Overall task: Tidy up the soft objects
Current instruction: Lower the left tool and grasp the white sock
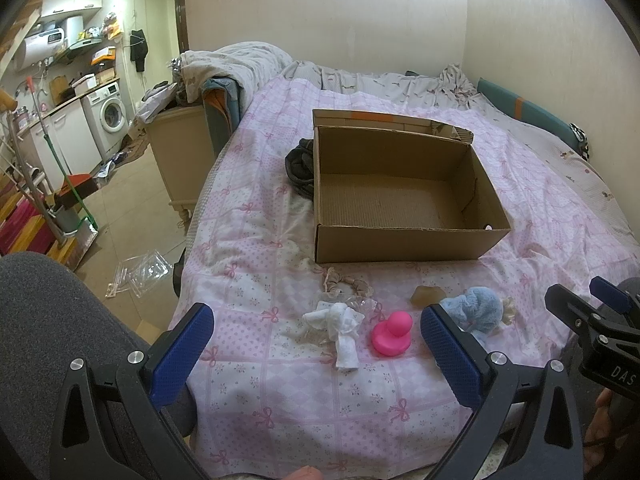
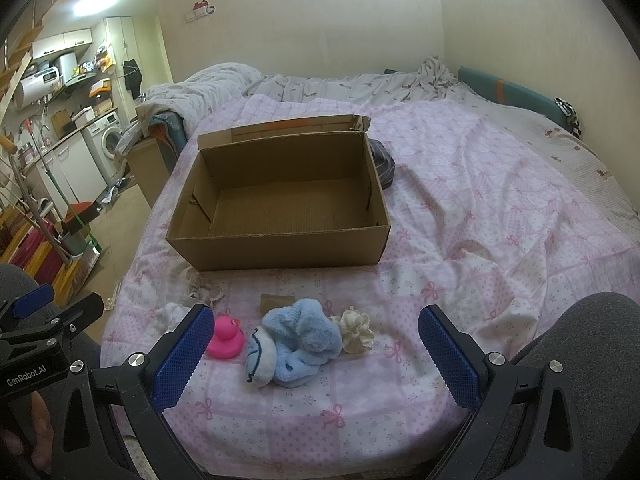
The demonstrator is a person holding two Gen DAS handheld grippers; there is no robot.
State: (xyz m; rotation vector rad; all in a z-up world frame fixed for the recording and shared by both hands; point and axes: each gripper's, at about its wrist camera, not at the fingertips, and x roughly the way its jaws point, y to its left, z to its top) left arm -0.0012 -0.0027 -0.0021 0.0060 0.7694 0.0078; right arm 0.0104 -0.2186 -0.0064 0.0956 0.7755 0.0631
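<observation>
Blue plush (image 2: 298, 340) clear only to right claw (image 2: 316, 354); both claws apart, perhaps empty-handed.

left gripper (image 2: 36, 332): "GenRobot.AI" | right gripper (image 1: 600, 320): "DAS", cut off

box (image 2: 280, 240) on bed (image 2: 480, 220), duck (image 2: 225, 338) before box

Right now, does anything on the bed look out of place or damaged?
The cardboard box has a torn rear flap corner, and a dark garment lies wedged beside it, apart from the soft items in front.
</observation>
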